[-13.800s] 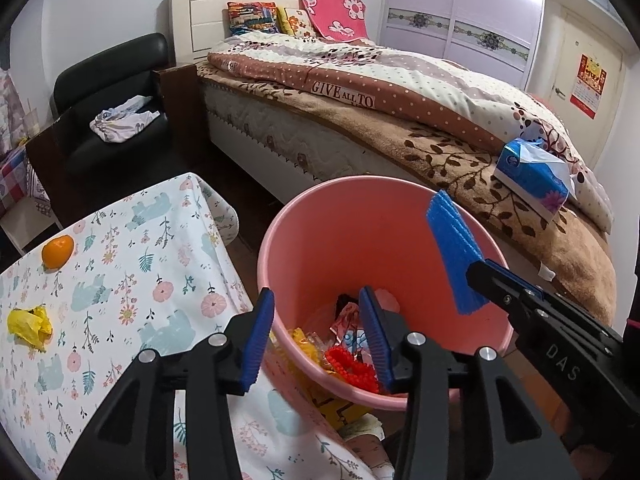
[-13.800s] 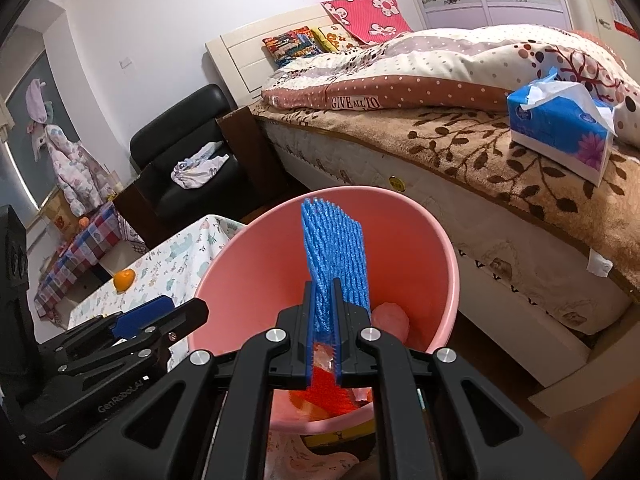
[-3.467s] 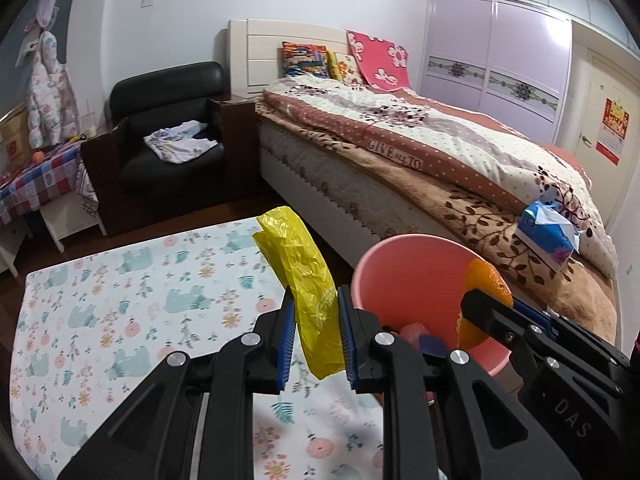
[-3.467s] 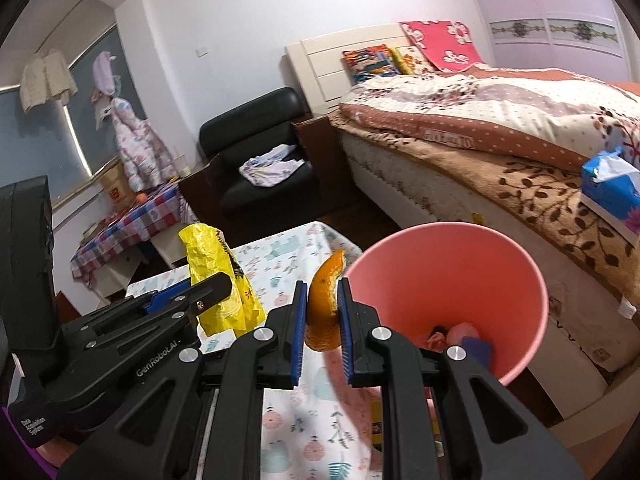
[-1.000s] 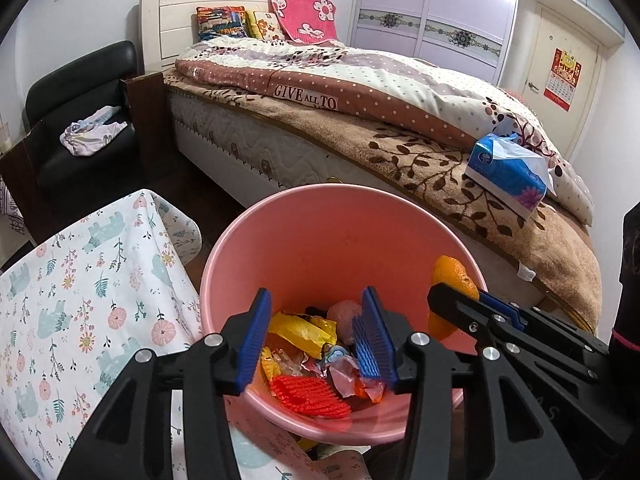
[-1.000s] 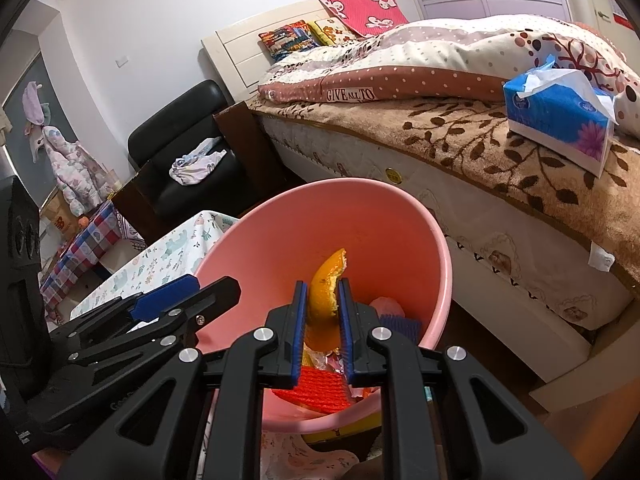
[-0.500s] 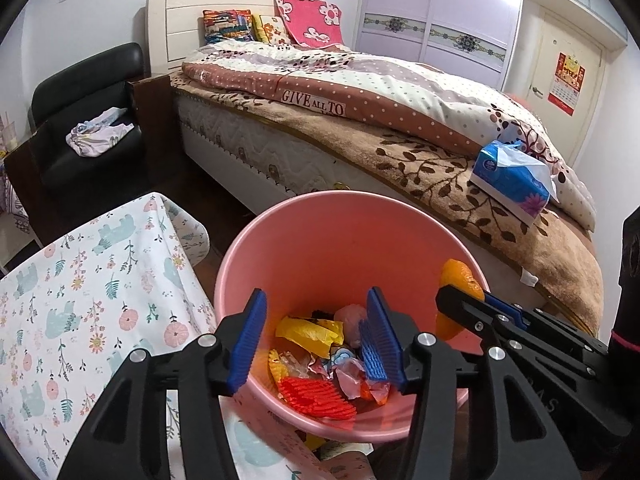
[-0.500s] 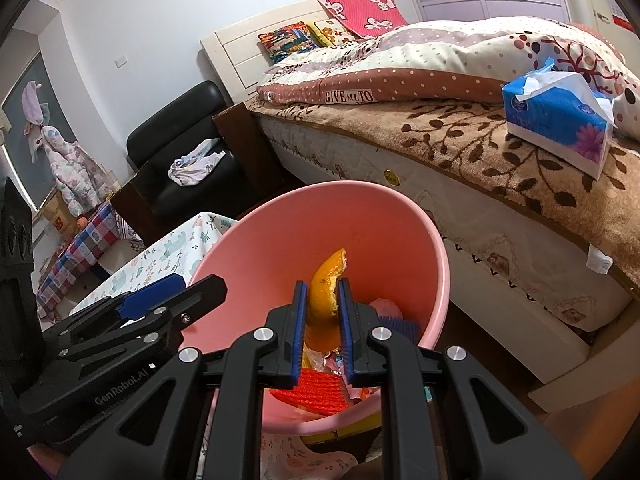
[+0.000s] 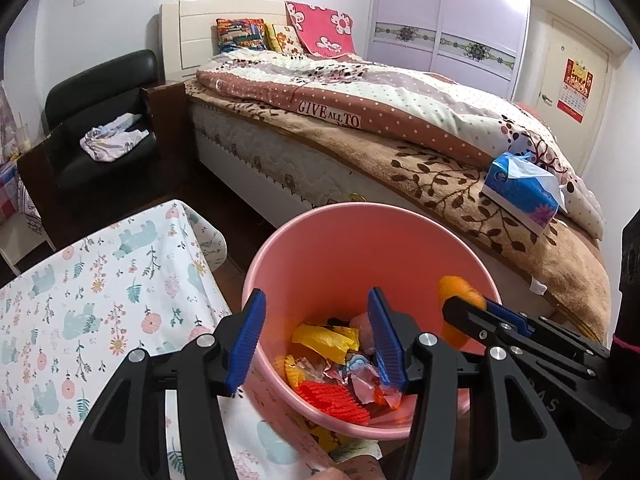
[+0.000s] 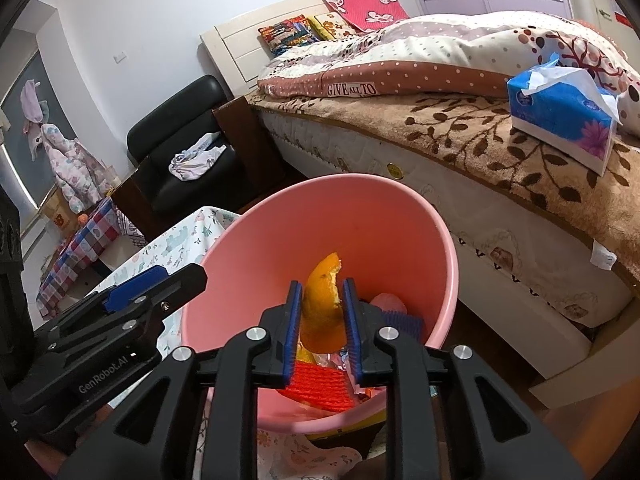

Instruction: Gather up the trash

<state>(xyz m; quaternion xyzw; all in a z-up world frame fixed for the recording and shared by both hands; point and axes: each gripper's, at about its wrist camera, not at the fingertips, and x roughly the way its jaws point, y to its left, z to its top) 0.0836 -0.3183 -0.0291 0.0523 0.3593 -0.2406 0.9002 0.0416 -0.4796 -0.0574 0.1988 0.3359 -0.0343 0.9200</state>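
Note:
A pink bin point(image 9: 320, 232) point(image 10: 280, 232) stands by the table's edge, with a yellow bag point(image 9: 324, 338), a red net point(image 9: 332, 398) point(image 10: 320, 384) and wrappers inside. My left gripper point(image 9: 316, 340) is open and empty over the bin's near rim. My right gripper point(image 10: 322, 312) is over the bin with its jaws parted a little; an orange peel point(image 10: 324, 308) point(image 9: 456, 292) still sits between the pads, and I cannot tell if they still pinch it.
A floral tablecloth point(image 9: 92, 292) covers the table at left. A bed point(image 9: 360, 128) with a blue tissue pack point(image 9: 520, 196) point(image 10: 560, 120) runs behind the bin. A black armchair point(image 9: 100, 120) with a cloth stands at the back left.
My right gripper's jaws have opened slightly around the orange peel. My left gripper has drawn back a little from the bin, still open.

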